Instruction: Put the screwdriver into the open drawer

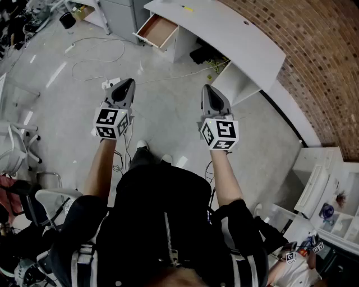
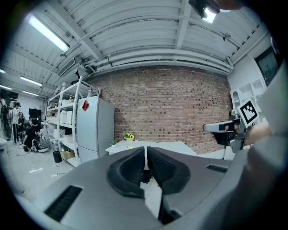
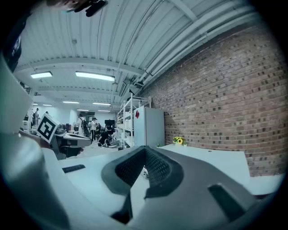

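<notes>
Left gripper (image 1: pixel 128 84): jaws closed to a slit, nothing between; held level, well apart from the surface, probably awaiting approach.
Right gripper (image 1: pixel 208 89): jaws pressed together, empty; level beside the left.
Screwdriver (image 1: pixel 187 8): apparently the small yellow item near the surface's left end; untouched.
Drawer (image 1: pixel 159 31): pulled open below that end, ready to receive.
Surface (image 1: pixel 247 45): white, curved, along brick wall (image 1: pixel 314 67).
Room: pale floor (image 1: pixel 168 112), loose cables (image 1: pixel 95 50).

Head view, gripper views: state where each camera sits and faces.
Head view: on the head, steeply down at floor; forearms, left gripper, right gripper show.
Left gripper view: on left gripper, level toward brick wall; own shut jaws show.
Right gripper view: on right gripper, level, wall at right; own shut jaws show.
Shared: fridge in both gripper views.
</notes>
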